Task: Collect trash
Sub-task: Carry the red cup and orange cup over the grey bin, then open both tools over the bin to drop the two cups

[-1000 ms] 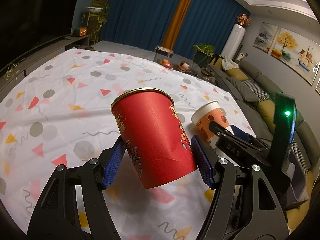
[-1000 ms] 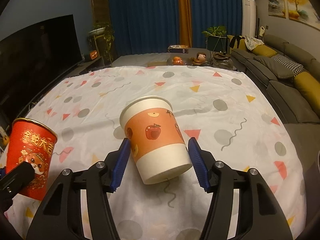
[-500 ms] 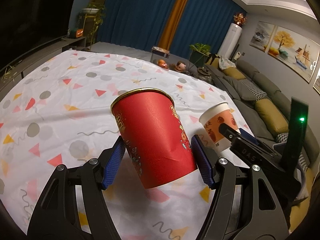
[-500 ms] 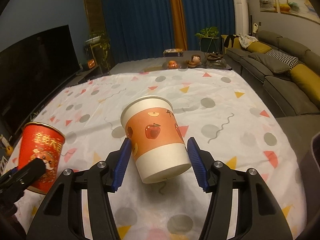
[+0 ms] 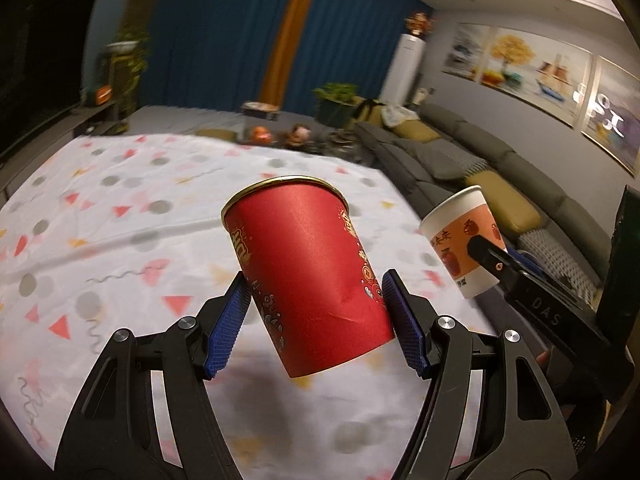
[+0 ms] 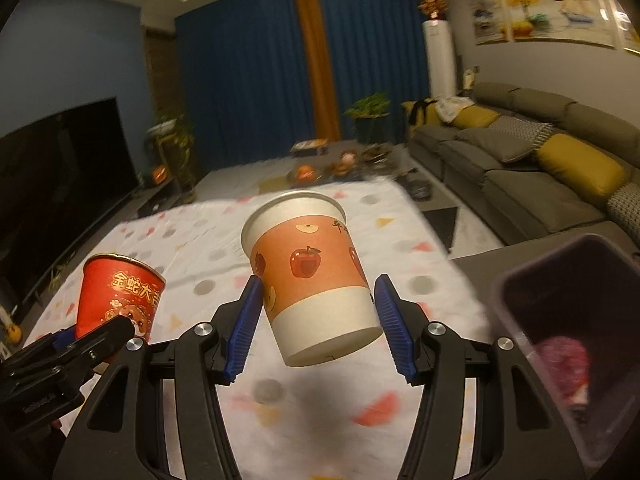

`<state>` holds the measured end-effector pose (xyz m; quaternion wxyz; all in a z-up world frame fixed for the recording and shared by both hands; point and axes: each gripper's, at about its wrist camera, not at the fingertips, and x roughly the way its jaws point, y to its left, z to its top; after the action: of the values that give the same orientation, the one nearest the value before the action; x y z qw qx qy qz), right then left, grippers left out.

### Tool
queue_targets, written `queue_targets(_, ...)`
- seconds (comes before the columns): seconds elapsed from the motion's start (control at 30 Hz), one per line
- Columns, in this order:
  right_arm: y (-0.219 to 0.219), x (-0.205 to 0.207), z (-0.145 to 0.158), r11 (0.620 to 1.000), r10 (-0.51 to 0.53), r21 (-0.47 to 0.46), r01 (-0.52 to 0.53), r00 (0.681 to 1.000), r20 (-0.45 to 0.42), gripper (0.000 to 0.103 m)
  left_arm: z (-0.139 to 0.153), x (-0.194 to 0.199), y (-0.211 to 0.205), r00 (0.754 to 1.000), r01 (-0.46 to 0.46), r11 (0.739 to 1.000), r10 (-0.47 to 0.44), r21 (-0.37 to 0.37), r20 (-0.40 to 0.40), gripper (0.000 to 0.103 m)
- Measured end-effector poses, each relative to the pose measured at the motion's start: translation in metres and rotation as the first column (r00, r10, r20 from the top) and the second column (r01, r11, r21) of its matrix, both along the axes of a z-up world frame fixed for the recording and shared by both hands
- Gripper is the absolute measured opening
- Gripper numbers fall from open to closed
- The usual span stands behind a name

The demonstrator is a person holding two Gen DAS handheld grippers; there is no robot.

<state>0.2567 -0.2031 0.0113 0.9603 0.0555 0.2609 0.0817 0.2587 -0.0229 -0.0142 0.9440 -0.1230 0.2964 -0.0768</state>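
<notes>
Since a second ago both cups have swung off toward the tabletop's right edge, the left claw (image 5: 316, 318) clamped on the red cup (image 5: 308, 276), the right claw (image 6: 318, 326) on the apple cup (image 6: 310, 276), the bin (image 6: 576, 344) near, both drops pending.

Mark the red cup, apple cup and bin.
red cup (image 5: 308, 264), left wrist view, middle of its side wall.
apple cup (image 6: 310, 276), right wrist view, orange band.
bin (image 6: 560, 256), right wrist view, top rim.
</notes>
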Motion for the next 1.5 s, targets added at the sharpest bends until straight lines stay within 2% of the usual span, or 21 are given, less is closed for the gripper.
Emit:
queue_targets(0.17, -0.06, -0.028, 0.007, 0.993, -0.113, 0.038, 0.112, 0.993, 0.021, 0.057, 0.015, -0.005, -0.059, 0.992, 0.121, 0.992, -0.122, 0.019, 0.033, 0.066)
queue_targets(0.27, -0.099, -0.044, 0.007, 0.979, -0.197, 0.065, 0.195, 0.98, 0.026, 0.057, 0.021, -0.006, -0.097, 0.978, 0.201, 0.979, -0.202, 0.025, 0.049, 0.066)
queue_targets(0.5, -0.18, -0.076, 0.003, 0.922, -0.373, 0.116, 0.369, 0.928, 0.016, 0.057, 0.02, 0.001, -0.181, 0.927, 0.371, 0.929, -0.371, 0.008, 0.06, 0.066)
queue_targets(0.6, -0.199, -0.083, -0.001, 0.907, -0.408, 0.119, 0.404, 0.913, 0.006, 0.057, 0.016, 0.007, -0.215, 0.897, 0.439, 0.898, -0.438, -0.003, 0.053, 0.066)
queue_targets(0.77, -0.222, -0.089, -0.008, 0.888, -0.446, 0.116, 0.444, 0.895, -0.008, 0.057, 0.003, 0.019, -0.246, 0.868, 0.496, 0.868, -0.496, -0.022, 0.022, 0.066)
queue_targets(0.93, -0.229, -0.083, -0.012, 0.879, -0.463, 0.121, 0.461, 0.886, -0.014, 0.058, -0.01, 0.027, -0.257, 0.845, 0.533, 0.843, -0.535, -0.071, -0.001, 0.067)
queue_targets(1.07, -0.239, -0.078, -0.014, 0.879, -0.463, 0.123, 0.461, 0.886, -0.014, 0.059, -0.017, 0.032, -0.261, 0.816, 0.574, 0.812, -0.578, -0.107, -0.007, 0.071)
queue_targets(1.1, -0.239, -0.079, -0.014, 0.879, -0.462, 0.127, 0.46, 0.887, -0.016, 0.064, -0.018, 0.034, -0.263, 0.816, 0.574, 0.812, -0.578, -0.105, -0.009, 0.075)
queue_targets(1.2, -0.24, -0.08, -0.015, 0.874, -0.472, 0.127, 0.47, 0.881, -0.015, 0.068, -0.02, 0.037, -0.258, 0.818, 0.571, 0.814, -0.575, -0.108, -0.01, 0.08)
queue_targets(1.33, -0.23, -0.087, -0.012, 0.872, -0.483, 0.096, 0.48, 0.876, 0.006, 0.073, -0.018, 0.029, -0.243, 0.839, 0.541, 0.836, -0.544, -0.092, -0.006, 0.084)
queue_targets(1.4, -0.22, -0.095, -0.007, 0.877, -0.479, 0.055, 0.477, 0.877, 0.037, 0.079, -0.017, 0.023, -0.231, 0.859, 0.511, 0.857, -0.512, -0.059, -0.006, 0.088)
queue_targets(1.5, -0.199, -0.107, 0.001, 0.882, -0.469, -0.017, 0.472, 0.879, 0.086, 0.088, -0.012, 0.01, -0.211, 0.887, 0.461, 0.887, -0.461, -0.011, -0.004, 0.089)
